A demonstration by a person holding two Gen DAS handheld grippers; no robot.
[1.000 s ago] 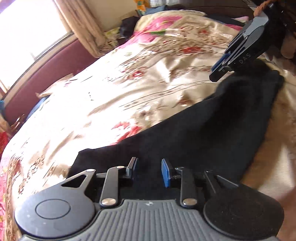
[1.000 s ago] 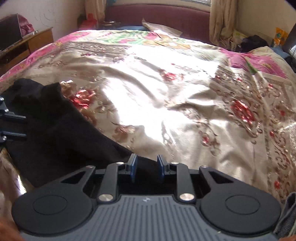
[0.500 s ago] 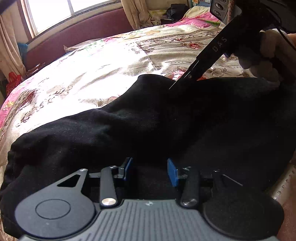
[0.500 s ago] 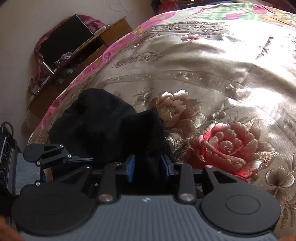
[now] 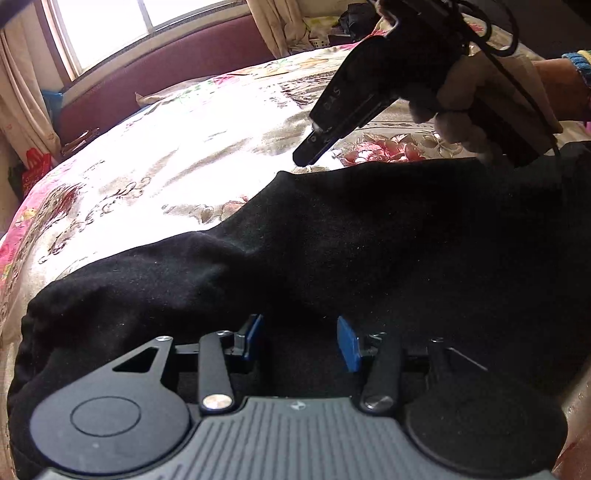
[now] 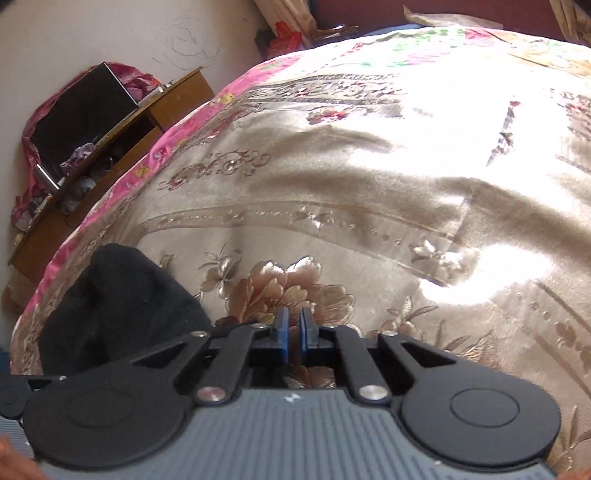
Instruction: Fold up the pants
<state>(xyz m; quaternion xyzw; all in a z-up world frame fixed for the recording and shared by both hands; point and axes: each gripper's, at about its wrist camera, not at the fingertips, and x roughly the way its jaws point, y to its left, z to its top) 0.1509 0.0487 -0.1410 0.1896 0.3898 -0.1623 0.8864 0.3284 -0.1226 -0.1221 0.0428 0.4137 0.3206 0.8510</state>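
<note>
Two grippers over black pants point(image 5: 369, 240) along the bed's point(image 6: 369, 184) near edge: left gripper point(image 5: 299, 341) opening, cloth between unpinched; right gripper point(image 6: 291, 334) together, empty (over bedspread). Regrip hems evenly before folding.

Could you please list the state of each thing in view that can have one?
Pants: lying on the bedspread, not neatly folded.
Left gripper: opening, pads apart over the pants.
Right gripper: shut, nothing held.
Curtain: drawn aside.

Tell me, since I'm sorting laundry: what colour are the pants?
Plain black pants, clearest in the left wrist view.
</note>
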